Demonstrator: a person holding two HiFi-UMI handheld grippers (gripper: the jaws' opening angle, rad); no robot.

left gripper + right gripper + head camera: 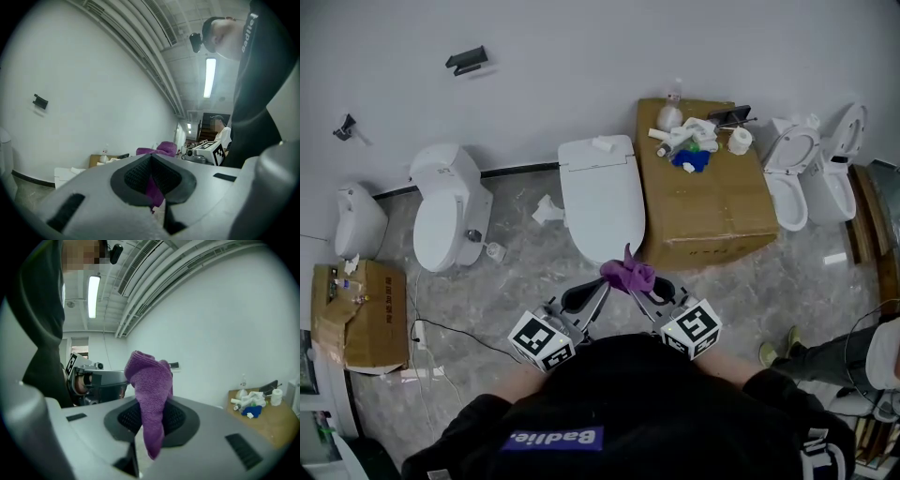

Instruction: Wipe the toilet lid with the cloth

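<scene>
Cloth point(628, 276) of purple terry, bunched into an upright wad, hangs in the air, pinched from both sides. The left gripper point(602, 289) and the right gripper point(643, 296) each have their black pads clamped on it, tips nearly meeting. In the right gripper view the cloth's long axis runs vertical, peak up, with a tail drooping below the pads. Just beyond it in the head view lies the white closed toilet lid point(602, 199). Its long axis runs away from the person toward the white wall point(581, 66), and its rounded front end is nearest the cloth. A brown cardboard box point(712, 211) stands just beside the lid's right edge. Grey marbled floor point(520, 272) lies open on its left, up to a second white toilet point(445, 211).
</scene>
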